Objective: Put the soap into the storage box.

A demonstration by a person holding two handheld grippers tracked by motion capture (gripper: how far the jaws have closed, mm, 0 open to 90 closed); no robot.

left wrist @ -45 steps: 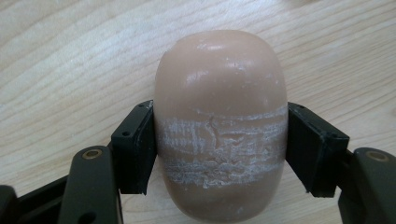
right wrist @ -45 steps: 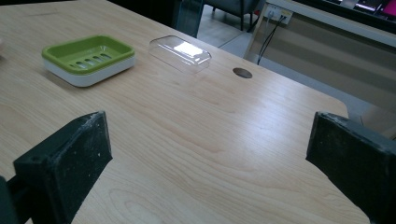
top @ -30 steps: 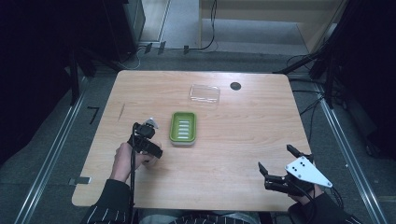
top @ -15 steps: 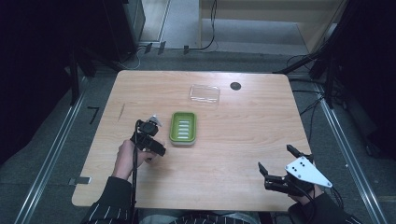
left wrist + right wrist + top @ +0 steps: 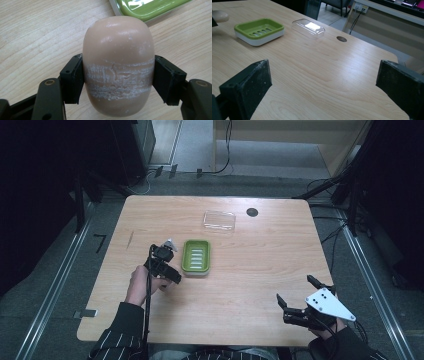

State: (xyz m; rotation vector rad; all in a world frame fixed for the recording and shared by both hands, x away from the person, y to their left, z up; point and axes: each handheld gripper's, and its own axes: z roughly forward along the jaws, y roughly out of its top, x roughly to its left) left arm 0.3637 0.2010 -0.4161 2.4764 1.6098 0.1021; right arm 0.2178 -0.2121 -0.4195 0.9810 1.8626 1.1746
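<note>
A pinkish-beige bar of soap (image 5: 118, 65) stands between the black pads (image 5: 72, 77) of my left gripper (image 5: 117, 80), which is shut on its scuffed middle. In the high view that gripper (image 5: 167, 247) sits left of the green soap dish (image 5: 196, 256), with a hand behind it. The dish (image 5: 150, 7) has nothing in it and lies just beyond the soap, up and to the right. My right gripper (image 5: 295, 289) rests near the table's front right corner, jaws wide open with nothing between them. From there I see the dish (image 5: 259, 30) and the soap (image 5: 219, 16) at far left.
A clear plastic lid (image 5: 219, 220) lies behind the dish, with a round cable hole (image 5: 252, 212) to its right. The wooden table (image 5: 260, 265) is bare between the dish and my right gripper. Dark equipment and cables surround the table on the floor.
My left gripper, with the soap in it, has crept slightly up and toward the green dish. The right gripper has stayed put.
</note>
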